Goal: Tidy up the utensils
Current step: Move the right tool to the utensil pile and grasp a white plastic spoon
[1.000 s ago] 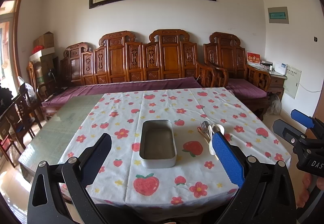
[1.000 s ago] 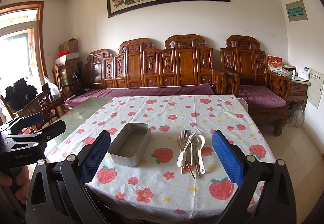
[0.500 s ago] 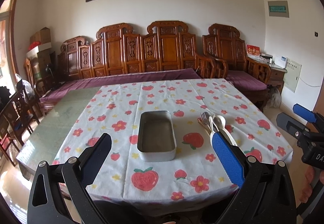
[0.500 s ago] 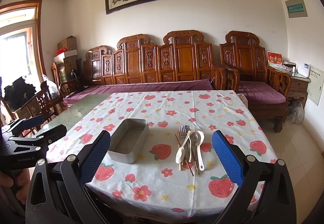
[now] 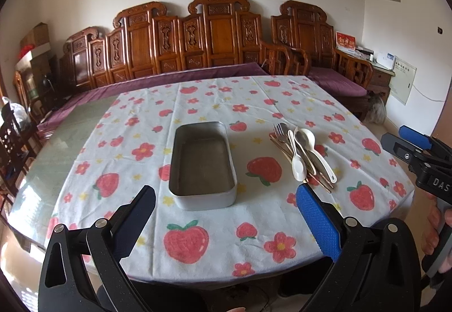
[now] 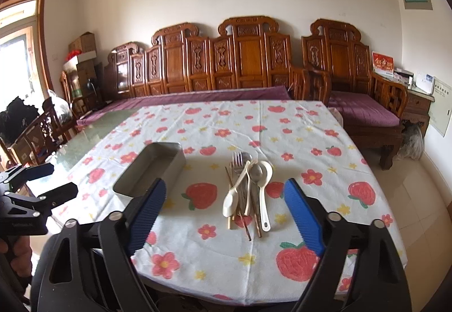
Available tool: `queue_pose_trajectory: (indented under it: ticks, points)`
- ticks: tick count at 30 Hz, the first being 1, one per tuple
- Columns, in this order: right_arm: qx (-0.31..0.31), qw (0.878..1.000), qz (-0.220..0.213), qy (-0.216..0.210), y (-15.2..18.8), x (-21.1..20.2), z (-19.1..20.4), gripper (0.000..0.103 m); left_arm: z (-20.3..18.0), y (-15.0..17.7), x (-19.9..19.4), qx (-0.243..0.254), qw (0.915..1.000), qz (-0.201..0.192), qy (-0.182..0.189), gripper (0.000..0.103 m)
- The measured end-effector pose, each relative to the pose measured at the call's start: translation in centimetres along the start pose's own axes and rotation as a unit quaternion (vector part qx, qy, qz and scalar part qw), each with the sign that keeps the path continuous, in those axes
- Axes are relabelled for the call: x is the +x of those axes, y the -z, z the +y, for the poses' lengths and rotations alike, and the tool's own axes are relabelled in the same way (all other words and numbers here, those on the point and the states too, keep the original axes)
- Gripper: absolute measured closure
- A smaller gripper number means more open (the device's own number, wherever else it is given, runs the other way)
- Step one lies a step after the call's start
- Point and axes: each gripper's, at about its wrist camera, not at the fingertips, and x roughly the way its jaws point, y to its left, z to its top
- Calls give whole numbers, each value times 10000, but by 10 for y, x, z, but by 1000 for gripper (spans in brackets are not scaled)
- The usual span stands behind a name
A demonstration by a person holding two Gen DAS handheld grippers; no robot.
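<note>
Steel tin sits ahead-left of the right gripper, whose wide, empty jaws have just been narrowing around crossed utensils; one pinch may drag several. Only the left gripper, wide and empty, shows the tin's bare floor.
</note>
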Motion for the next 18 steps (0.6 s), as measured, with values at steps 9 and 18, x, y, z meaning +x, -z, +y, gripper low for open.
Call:
queue_pose_trajectory:
  ticks: [9, 18]
  points:
    - [162, 9983, 561, 87, 6, 60, -31, 47, -14, -13, 52, 230, 9987, 333, 307, 6]
    - [-66, 9921, 1246, 100, 5, 125, -56, 53, -39, -28, 107, 377, 9946, 642, 719, 9]
